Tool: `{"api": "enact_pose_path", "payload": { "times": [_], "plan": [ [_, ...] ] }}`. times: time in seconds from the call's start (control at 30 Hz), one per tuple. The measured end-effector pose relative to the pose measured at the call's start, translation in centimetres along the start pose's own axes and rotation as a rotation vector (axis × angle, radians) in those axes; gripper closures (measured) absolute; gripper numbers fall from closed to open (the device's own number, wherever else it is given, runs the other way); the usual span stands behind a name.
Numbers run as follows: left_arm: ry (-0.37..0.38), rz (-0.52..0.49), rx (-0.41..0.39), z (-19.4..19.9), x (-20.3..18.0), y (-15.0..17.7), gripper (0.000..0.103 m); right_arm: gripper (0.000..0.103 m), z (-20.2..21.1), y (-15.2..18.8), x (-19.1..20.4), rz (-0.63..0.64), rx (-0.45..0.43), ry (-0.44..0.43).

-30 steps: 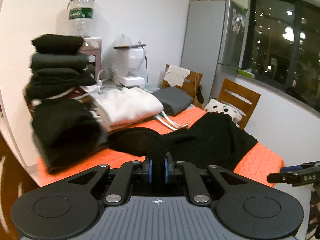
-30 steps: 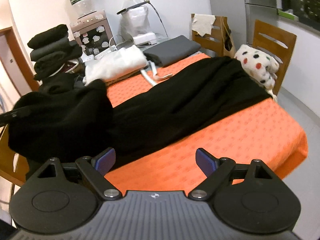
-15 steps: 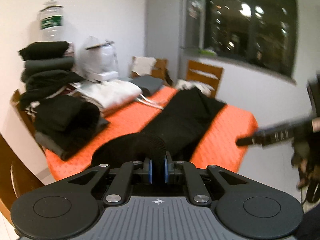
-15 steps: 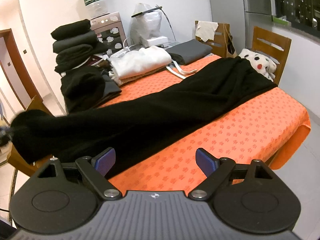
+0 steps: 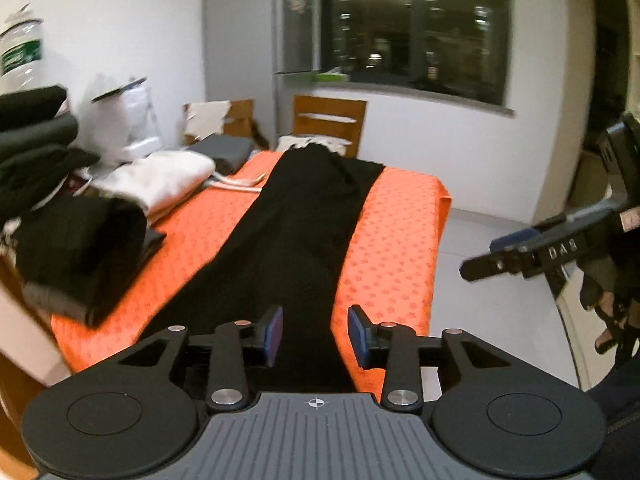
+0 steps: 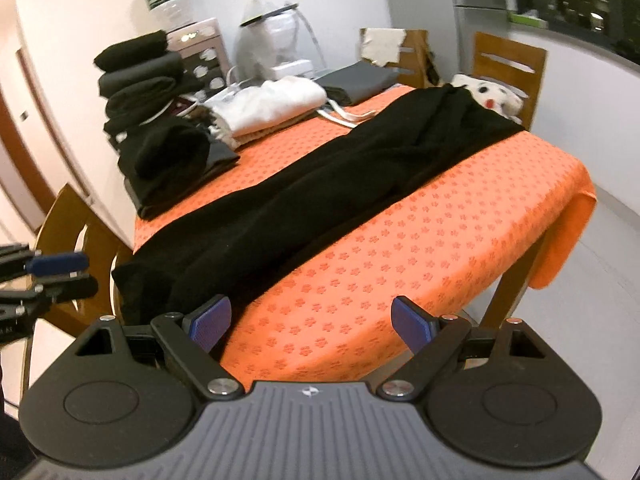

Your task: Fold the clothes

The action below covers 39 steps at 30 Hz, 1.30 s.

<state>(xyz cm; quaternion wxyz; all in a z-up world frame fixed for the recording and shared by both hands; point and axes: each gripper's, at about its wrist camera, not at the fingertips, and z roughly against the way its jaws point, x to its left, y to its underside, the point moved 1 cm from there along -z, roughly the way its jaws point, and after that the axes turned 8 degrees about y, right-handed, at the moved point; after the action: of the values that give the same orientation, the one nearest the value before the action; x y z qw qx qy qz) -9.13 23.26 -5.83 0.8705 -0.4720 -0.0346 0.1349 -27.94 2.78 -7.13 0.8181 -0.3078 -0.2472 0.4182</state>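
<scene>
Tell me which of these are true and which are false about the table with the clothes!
1. The long black garment lies stretched out along the orange tablecloth. True.
2. The right claw is clamped on the black garment. False: it stands wide open with only tablecloth showing between its pads.
3. A stack of folded dark clothes sits at the far left of the table. True.
4. The folded white garment lies on top of the long black one. False: it lies beside it, apart, near the stack.
5. The left claw is squeezed shut. False: it is opening, with the black garment's end running between its pads.
</scene>
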Motion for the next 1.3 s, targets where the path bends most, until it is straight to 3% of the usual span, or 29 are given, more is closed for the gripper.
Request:
{"api": "enact_pose_path", "payload": {
  "times": [0.23,0.43,0.73,0.93,1.07,1.1,1.2,1.3],
  "plan": [
    [0.136,-0.2,0.038,-0.5,8.1,-0.3,0.053,0.012,-1.6,2.3,7.3,-0.114,-0.029,0.096],
    [0.249,-0.381,0.161,-3.2,12.7,0.8,0.053,0.012,-3.0,4.9,13.0,-0.21,-0.02,0.192],
    [0.395,-0.496,0.31,-9.2,13.1,2.7,0.054,0.012,-1.5,7.0,15.0,-0.33,-0.029,0.324],
    [0.366,-0.547,0.364,-11.6,12.3,4.7,0.062,0.012,0.4,6.9,14.5,-0.322,-0.041,0.386],
    [0.339,-0.529,0.355,-12.9,12.6,5.4,0.07,0.012,1.4,7.3,13.7,-0.311,-0.039,0.396],
    [0.352,-0.517,0.354,-12.9,12.6,5.5,0.089,0.012,1.6,7.4,13.5,-0.317,-0.035,0.391],
    [0.327,-0.533,0.268,-11.1,12.1,4.5,0.097,0.012,2.1,7.0,13.2,-0.311,-0.029,0.377],
    [0.307,-0.54,0.142,-7.9,12.4,2.5,0.097,0.012,2.3,6.1,13.8,-0.281,-0.042,0.361]
  ]
}}
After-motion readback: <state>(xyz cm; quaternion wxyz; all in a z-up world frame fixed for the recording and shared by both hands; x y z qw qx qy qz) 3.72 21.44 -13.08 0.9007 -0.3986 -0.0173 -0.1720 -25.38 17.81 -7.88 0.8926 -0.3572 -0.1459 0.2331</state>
